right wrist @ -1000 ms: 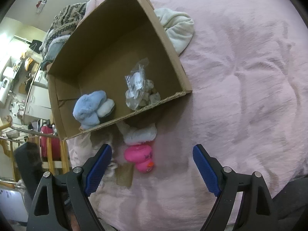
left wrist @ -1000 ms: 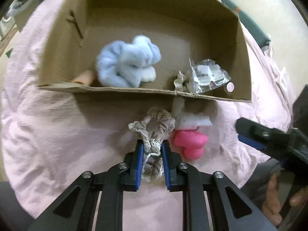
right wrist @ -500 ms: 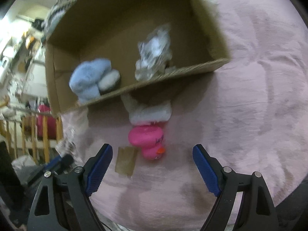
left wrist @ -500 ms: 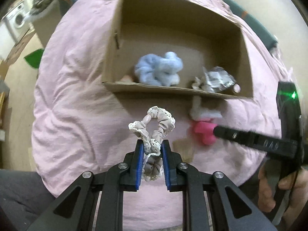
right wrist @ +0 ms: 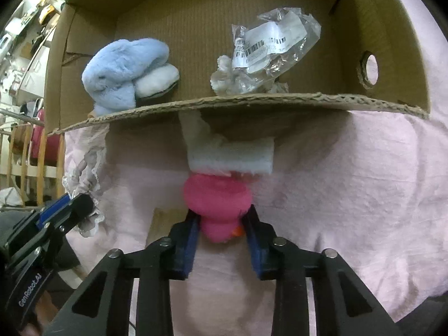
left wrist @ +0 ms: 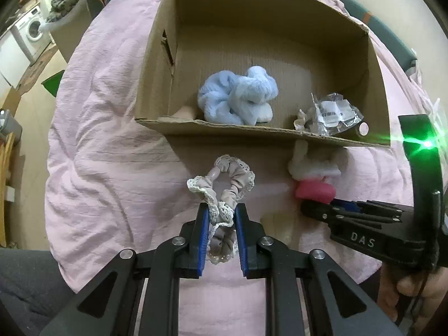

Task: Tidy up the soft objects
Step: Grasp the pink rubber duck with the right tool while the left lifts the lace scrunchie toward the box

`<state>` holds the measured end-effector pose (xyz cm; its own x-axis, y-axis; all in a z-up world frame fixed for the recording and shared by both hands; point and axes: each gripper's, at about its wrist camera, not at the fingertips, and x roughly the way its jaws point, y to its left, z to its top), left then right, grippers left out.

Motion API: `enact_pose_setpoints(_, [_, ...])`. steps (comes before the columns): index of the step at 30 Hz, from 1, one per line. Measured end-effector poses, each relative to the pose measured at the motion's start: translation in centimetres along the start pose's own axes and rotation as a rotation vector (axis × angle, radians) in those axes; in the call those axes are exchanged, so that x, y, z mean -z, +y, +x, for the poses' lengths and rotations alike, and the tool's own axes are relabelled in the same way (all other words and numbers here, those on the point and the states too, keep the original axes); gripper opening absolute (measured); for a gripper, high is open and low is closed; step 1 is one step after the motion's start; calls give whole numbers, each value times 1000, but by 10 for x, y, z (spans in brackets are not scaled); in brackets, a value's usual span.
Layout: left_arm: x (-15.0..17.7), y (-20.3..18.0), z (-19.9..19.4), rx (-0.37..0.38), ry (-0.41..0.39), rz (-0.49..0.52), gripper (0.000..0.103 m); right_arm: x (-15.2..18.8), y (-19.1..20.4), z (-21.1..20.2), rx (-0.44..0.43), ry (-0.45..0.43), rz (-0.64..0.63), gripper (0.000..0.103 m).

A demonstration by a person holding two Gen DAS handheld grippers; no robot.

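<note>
My left gripper (left wrist: 221,212) is shut on a beige lace-trimmed scrunchie (left wrist: 224,179) and holds it above the pink bedspread, in front of the cardboard box (left wrist: 252,130). My right gripper (right wrist: 221,218) is shut on a pink rubber duck (right wrist: 218,196) that lies on the bedspread just before the box's front wall (right wrist: 224,103). A white soft piece (right wrist: 229,154) lies between the duck and the box. Inside the box are a light blue plush toy (left wrist: 238,98) and a clear plastic bag (left wrist: 330,112) with a white item.
The pink bedspread (left wrist: 106,154) covers the surface all around the box. A small brown card (right wrist: 159,224) lies left of the duck. The left gripper and scrunchie show at the left of the right wrist view (right wrist: 70,210). Room furniture and a washing machine (left wrist: 30,30) lie far left.
My right gripper moved in low and closed on the pink duck; it was wide open before. My left gripper rose and drew back from the box with the scrunchie still held.
</note>
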<state>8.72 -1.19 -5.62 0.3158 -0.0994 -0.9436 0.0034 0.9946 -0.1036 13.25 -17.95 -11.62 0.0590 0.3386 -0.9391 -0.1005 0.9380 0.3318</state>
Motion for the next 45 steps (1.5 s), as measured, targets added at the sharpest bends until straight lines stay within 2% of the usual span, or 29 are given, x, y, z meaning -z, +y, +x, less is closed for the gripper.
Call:
enact_pose_setpoints(6, [0, 1, -2, -32, -26, -1, 17, 5, 2, -5, 2, -21, -19, 32])
enact_pose_setpoints(11, [0, 7, -2, -99, -46, 6, 17, 10, 3, -13, 8, -52, -20, 32])
enact_pose_setpoints(15, [2, 15, -5, -100, -49, -19, 17, 21, 8, -20, 5, -56, -24, 32])
enact_pose_setpoints(20, [6, 15, -17, -102, -76, -14, 17, 34, 6, -35, -31, -60, -19, 32])
enact_pose_setpoints(26, [5, 17, -46, -93, -172, -11, 17, 38, -8, -63, -122, -108, 14, 32])
enact_pose_setpoints(30, [-6, 17, -68, -51, -242, -14, 17, 27, -13, -88, -213, -199, 36, 32])
enact_pose_setpoints(35, [-28, 13, -91, -33, -321, 7, 17, 10, -13, -117, -244, -301, 23, 32])
enact_pose_setpoints(45, [-80, -2, -87, -56, -354, 82, 17, -28, -19, -140, -181, -403, 2, 32])
